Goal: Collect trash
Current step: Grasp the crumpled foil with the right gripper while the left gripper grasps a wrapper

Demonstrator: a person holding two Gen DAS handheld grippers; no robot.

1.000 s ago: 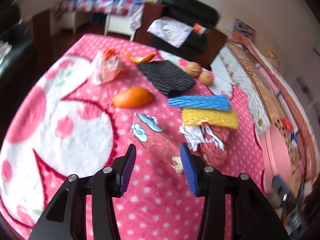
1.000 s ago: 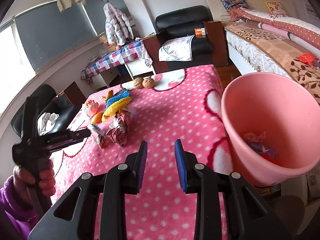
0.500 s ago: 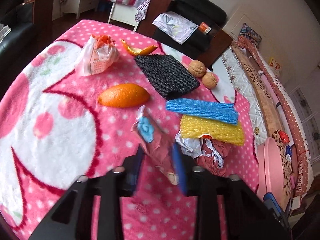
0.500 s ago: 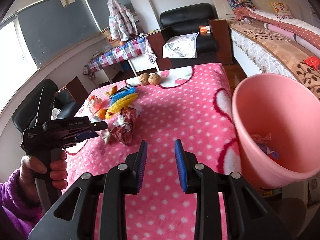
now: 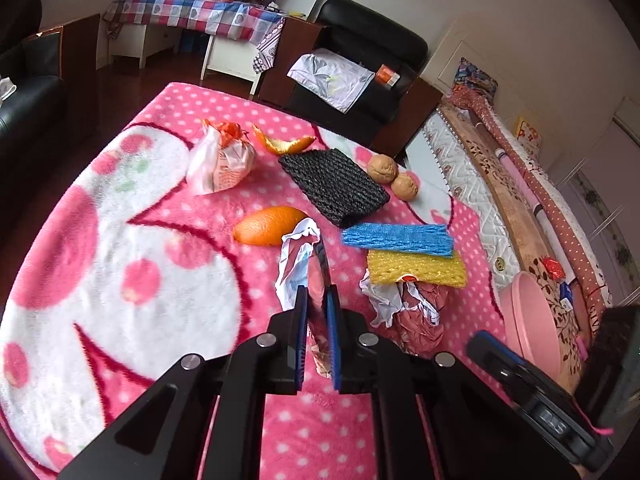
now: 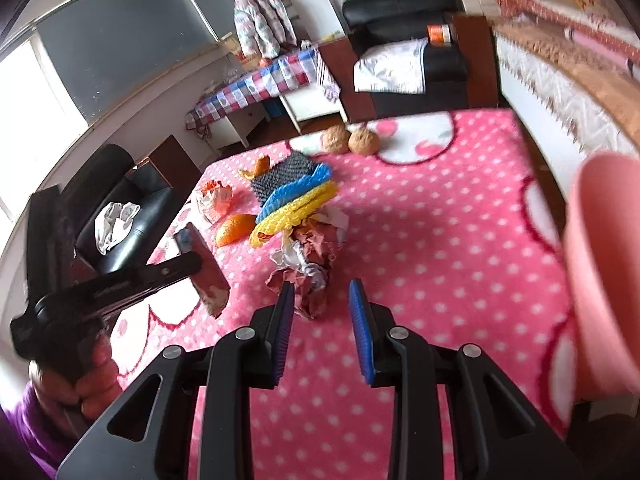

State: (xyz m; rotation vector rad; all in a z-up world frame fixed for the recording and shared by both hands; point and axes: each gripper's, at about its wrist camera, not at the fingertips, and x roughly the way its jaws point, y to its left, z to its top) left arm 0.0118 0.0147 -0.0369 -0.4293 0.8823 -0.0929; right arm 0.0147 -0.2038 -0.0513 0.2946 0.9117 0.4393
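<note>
The flattened wrapper point(image 5: 316, 276), reddish with a torn white end, stands on edge between the blue pads of the left hand-held gripper point(image 5: 317, 336), whose jaws are closing on it and already press it from both sides; the right wrist view shows the same wrapper point(image 6: 206, 270) raised off the pink dotted blanket point(image 5: 120, 280) that covers the bench. Just beyond the wrapper's white tip lies a piece of orange peel point(image 5: 270, 225). To the right of the left hand-held gripper, close by, sits a crumpled wad of red and white paper point(image 5: 412, 312), with a yellow foam net point(image 5: 416, 268) and a blue foam net point(image 5: 398, 238) stacked behind it. Farther ahead lie a black foam net point(image 5: 334, 188), two walnuts point(image 5: 394, 178), a curl of orange peel point(image 5: 282, 144) and a knotted white and orange plastic bag point(image 5: 220, 162). The right hand-held gripper point(image 6: 322, 328) hangs over the blanket with its jaws narrowly parted and nothing between them; the crumpled paper wad point(image 6: 308, 276) lies just ahead of its left pad. A pink bin point(image 6: 604, 280) stands at the far right of this hand-held gripper, beside the bench. A hand point(image 6: 80, 388) in a purple sleeve grips the handle of the left tool at lower left.
</note>
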